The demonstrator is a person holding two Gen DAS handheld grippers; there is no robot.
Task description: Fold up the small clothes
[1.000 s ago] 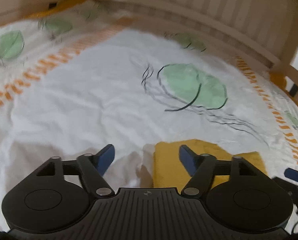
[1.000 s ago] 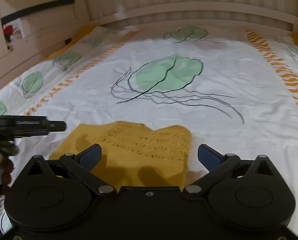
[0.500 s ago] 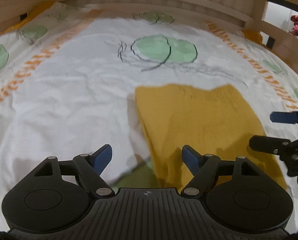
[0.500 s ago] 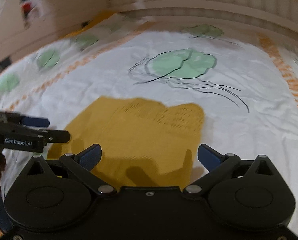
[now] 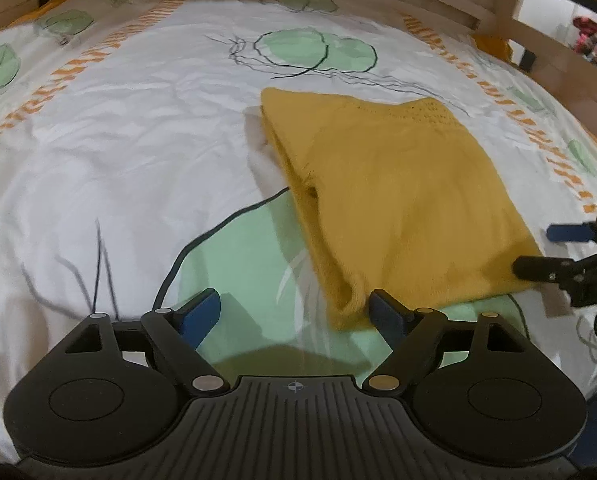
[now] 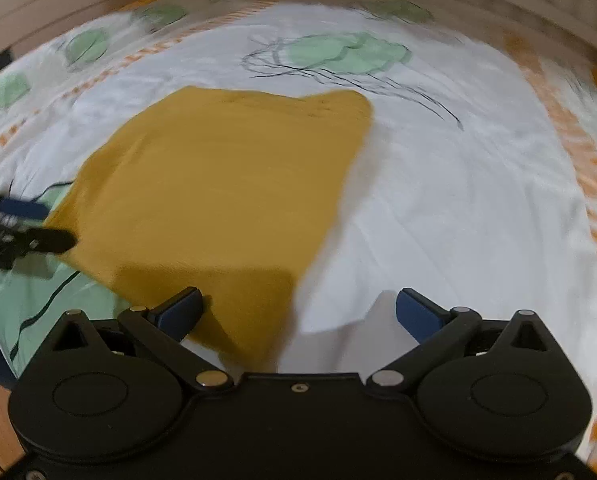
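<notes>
1. Lying flat on the bed (image 5: 98, 152), the yellow garment (image 5: 398, 200) looks part-folded.
2. Left tool (image 5: 294, 312), empty, is opening beside its near corner; right tool (image 6: 298, 312), spread, straddles the other.
3. Next: pinch both corners, fold away.

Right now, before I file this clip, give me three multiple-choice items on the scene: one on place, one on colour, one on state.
1. Where does the garment lie?
A. On the printed bedsheet
B. On the bed rail
C. Held in the air

2. What colour is it?
A. Green
B. Mustard yellow
C. Blue

3. What state is the right hand-held gripper in?
A. Shut on the garment
B. Shut on nothing
C. Open, gripping nothing

Answers:
1 A: it rests flat on the sheet in both views.
2 B: it is yellow all over; green belongs to the sheet's print.
3 C: its blue fingers stand wide apart over the garment's near corner.
</notes>
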